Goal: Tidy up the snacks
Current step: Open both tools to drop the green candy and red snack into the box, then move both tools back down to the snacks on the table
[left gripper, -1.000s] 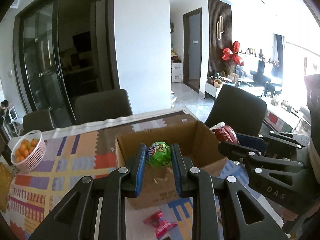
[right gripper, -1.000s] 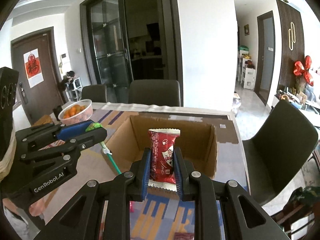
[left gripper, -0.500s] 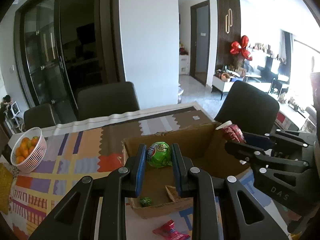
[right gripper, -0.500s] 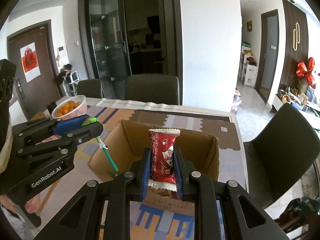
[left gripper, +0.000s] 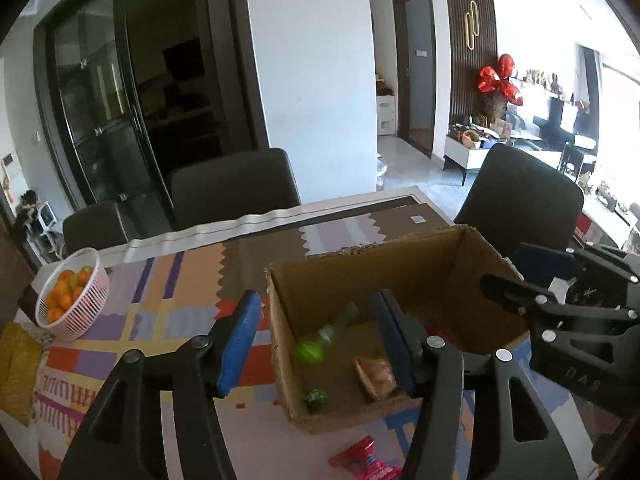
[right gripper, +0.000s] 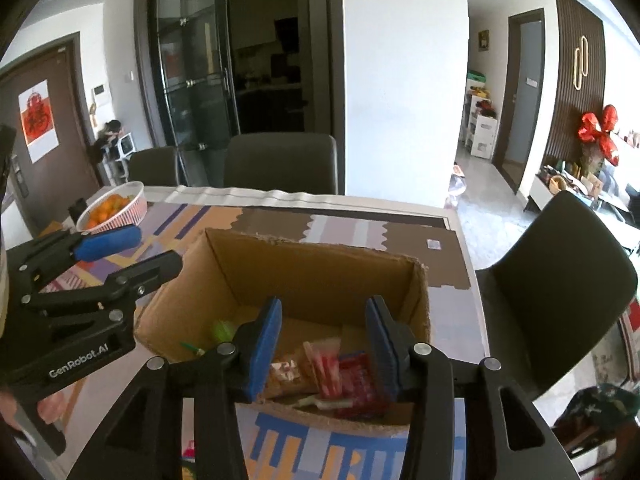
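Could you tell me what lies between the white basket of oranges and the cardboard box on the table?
In the left wrist view, only bare patterned tablecloth lies on the table between the basket of oranges and the cardboard box; the left hand-held gripper merely overlaps that stretch.

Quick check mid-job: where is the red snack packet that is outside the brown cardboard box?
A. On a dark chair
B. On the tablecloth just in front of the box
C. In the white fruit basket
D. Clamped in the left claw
B: the red snack packet lies on the patterned tablecloth just in front of the brown cardboard box; the left claw is open and empty.
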Demonstrator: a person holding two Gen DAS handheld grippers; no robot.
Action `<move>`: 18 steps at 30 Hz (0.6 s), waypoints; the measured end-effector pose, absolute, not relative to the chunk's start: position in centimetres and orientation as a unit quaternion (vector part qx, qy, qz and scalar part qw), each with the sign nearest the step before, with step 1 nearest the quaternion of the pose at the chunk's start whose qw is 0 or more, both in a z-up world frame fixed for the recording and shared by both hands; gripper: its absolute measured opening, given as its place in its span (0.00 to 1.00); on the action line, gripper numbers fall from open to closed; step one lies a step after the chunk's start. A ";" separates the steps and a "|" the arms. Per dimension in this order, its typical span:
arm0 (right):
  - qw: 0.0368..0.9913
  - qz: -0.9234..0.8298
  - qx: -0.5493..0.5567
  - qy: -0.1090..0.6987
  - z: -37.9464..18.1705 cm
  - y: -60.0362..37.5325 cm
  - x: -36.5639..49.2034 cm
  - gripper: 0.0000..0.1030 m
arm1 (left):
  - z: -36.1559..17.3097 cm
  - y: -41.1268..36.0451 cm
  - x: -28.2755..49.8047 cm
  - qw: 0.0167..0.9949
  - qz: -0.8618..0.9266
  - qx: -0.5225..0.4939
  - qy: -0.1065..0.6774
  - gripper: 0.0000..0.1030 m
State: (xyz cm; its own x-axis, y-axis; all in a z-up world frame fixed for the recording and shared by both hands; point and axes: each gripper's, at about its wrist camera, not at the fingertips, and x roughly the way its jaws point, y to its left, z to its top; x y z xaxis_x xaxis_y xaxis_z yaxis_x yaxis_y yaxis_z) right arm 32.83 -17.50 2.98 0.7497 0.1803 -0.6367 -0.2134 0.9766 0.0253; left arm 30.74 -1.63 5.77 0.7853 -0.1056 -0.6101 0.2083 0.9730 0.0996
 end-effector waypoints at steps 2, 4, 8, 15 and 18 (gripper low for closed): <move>0.938 0.103 -0.026 0.330 3.2 -17.6 32.0 0.44 | 6.0 -1.7 29.6 0.944 -0.083 0.083 0.310 0.61; 0.941 0.103 -0.029 0.320 3.6 -17.7 30.9 0.44 | 6.3 -1.7 28.6 0.945 -0.084 0.082 0.305 0.61; 0.947 0.104 -0.032 0.303 4.2 -17.9 28.6 0.45 | 6.9 -1.3 26.3 0.951 -0.086 0.072 0.289 0.63; 0.952 0.104 -0.039 0.284 4.8 -18.1 25.0 0.47 | 7.1 -0.6 22.2 0.955 -0.080 0.053 0.281 0.65; 0.952 0.109 -0.040 0.282 4.5 -18.0 23.4 0.47 | 6.7 -0.4 20.5 0.955 -0.081 0.048 0.282 0.65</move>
